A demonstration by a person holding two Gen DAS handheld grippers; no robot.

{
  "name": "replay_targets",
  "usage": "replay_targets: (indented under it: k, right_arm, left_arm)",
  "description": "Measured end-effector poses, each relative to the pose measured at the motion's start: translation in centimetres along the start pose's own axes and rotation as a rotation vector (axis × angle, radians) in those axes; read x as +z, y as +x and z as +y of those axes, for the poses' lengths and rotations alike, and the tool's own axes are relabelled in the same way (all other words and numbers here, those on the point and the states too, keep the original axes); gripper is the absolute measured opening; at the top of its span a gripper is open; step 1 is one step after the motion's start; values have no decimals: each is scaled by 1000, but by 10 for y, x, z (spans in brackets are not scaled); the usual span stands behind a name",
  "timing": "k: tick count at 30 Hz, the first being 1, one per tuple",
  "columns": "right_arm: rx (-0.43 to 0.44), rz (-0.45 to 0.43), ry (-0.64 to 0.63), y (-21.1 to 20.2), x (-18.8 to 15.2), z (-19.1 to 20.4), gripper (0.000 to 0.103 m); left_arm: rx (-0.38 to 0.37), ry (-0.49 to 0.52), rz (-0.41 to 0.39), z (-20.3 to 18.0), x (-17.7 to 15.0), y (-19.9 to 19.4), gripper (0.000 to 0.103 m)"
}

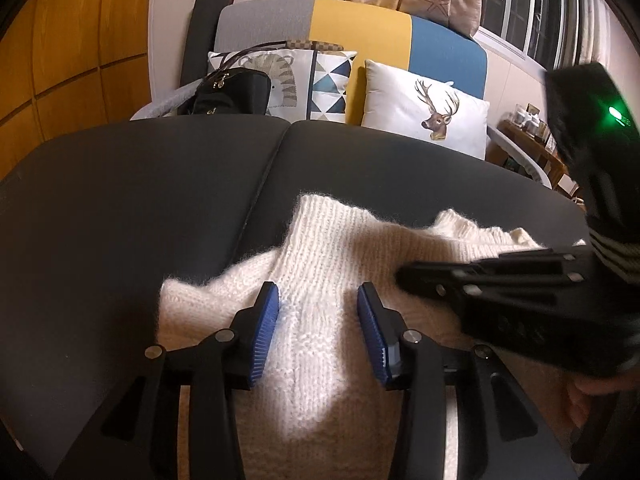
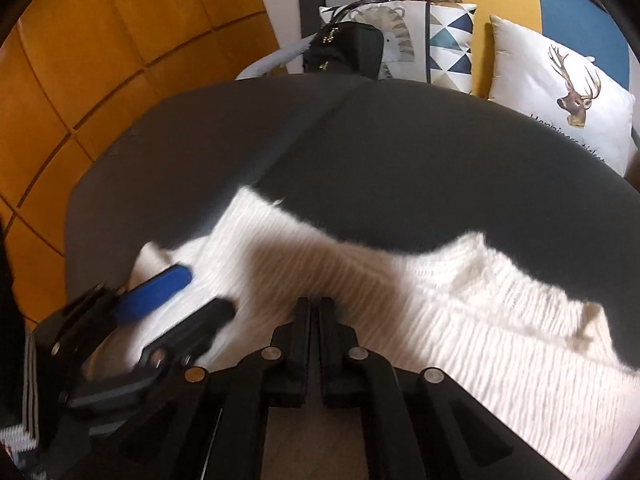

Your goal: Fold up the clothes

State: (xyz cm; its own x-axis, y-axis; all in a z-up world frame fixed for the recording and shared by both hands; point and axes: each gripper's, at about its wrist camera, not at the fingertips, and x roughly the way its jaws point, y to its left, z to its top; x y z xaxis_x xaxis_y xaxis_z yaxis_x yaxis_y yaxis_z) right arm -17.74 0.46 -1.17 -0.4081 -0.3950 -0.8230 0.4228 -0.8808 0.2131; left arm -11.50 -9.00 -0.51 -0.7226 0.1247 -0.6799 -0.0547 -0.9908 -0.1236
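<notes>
A white knit sweater (image 1: pixel 316 280) lies rumpled on the near half of a dark grey table (image 1: pixel 160 184), w/ ribbed edges pointing toward 12 o'clock in the left wrist view. The left gripper (image 1: pixel 318 320) sits low over the knit at 6 o'clock, its blue pads (image 1: pixel 266 328) spread wide apart w/ fabric showing between them; jaws released, gripping nothing. The right gripper (image 2: pixel 315 312) reaches in from 3 o'clock in the left view, over the sweater's right part. Its own camera shows its black fingers drawn nearly together at 6 o'clock, only a thin slit between; whether any knit is caught there can't be told, as that frame is motion-blurred. Beyond the table at 12 o'clock stands a grey, yellow & blue sofa (image 1: pixel 360 28) w/ a deer-print cushion (image 1: pixel 432 112), a triangle-pattern cushion (image 1: pixel 328 80) & a black handbag (image 1: pixel 228 92). Wooden panels (image 1: pixel 80 40) fill the 10 o'clock side.
</notes>
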Motion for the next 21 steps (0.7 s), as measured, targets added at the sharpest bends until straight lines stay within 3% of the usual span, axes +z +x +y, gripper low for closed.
replay_targets:
  k: [12, 17, 21]
  right_arm:
    - [28, -90, 57, 5, -4, -14, 1]
    - [43, -202, 82, -39, -14, -16, 6]
    - [-3, -197, 33, -69, -29, -5, 6]
  left_arm:
    - [-9, -11, -1, 0, -2, 2, 44]
    - [-7, -9, -1, 0, -2, 2, 44]
    - [1, -2, -1, 1, -2, 2, 44]
